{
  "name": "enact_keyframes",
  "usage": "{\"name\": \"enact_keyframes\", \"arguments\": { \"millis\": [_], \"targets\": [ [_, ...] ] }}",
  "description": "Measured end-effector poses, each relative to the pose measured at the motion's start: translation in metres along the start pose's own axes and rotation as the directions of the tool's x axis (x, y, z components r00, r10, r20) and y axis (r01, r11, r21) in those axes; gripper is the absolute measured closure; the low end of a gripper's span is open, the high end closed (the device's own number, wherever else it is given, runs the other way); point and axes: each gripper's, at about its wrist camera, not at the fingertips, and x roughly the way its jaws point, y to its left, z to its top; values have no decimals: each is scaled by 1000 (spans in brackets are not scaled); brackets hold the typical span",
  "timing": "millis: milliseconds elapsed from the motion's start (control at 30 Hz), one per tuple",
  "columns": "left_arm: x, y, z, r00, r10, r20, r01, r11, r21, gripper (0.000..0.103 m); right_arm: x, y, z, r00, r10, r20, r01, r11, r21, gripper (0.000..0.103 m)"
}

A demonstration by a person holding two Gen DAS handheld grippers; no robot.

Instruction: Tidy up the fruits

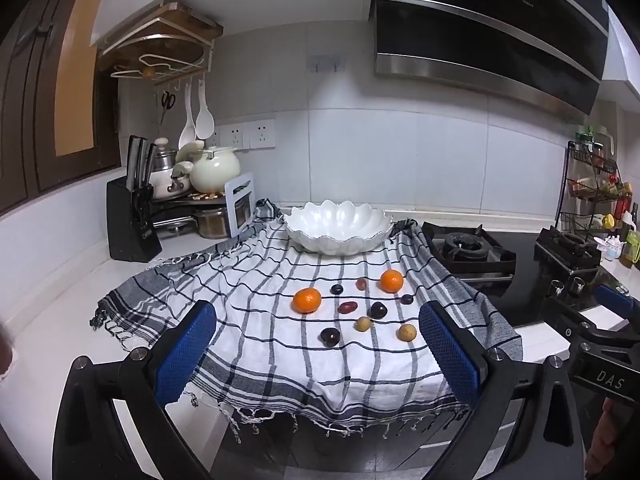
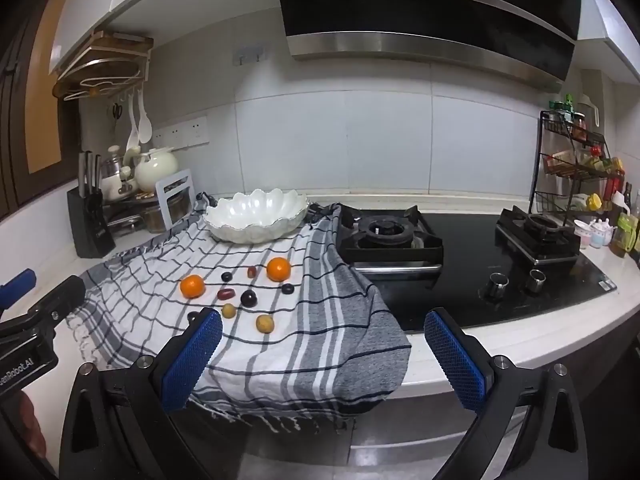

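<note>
On a checked cloth (image 1: 256, 280) (image 2: 320, 320) lie two oranges (image 1: 307, 300) (image 1: 391, 281) (image 2: 192, 286) (image 2: 278, 269), several dark plums and grapes (image 1: 330, 337) (image 2: 248, 298) and two tan longans (image 1: 407, 332) (image 2: 265, 323). A white scalloped bowl (image 1: 338, 226) (image 2: 256, 214) stands empty at the cloth's far end. My left gripper (image 1: 318, 344) hangs open over the cloth's near edge, in front of the fruit, holding nothing. My right gripper (image 2: 323, 350) is open too, over the cloth's right corner and the counter edge, with nothing between its fingers.
A gas hob (image 2: 390, 236) (image 1: 468, 250) lies right of the cloth. A knife block (image 1: 130, 224) (image 2: 89, 222), pots and a jar crowd the back left. A spice rack (image 2: 576, 168) stands at the far right. The counter edge drops off just under both grippers.
</note>
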Motion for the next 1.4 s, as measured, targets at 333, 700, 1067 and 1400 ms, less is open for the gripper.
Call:
{"name": "enact_keyframes", "arguments": {
  "millis": [333,700,1067,1400],
  "targets": [
    [3,-2,-1,1000,-2,-7,2,1000,10,0,0,-1,0,1000,-9,14,9,1000,-4,1],
    [4,-5,2,1000,1,0,-1,1000,13,0,0,-1,1,1000,-7,18,7,1000,-3,1],
    [4,-6,2,1000,0,-1,0,1000,11,0,0,-1,2,1000,-5,20,6,1000,-3,1],
    [5,-7,3,1000,-3,0,3,1000,10,0,1,0,2,1000,-4,19,4,1000,-6,1]
  ]
}}
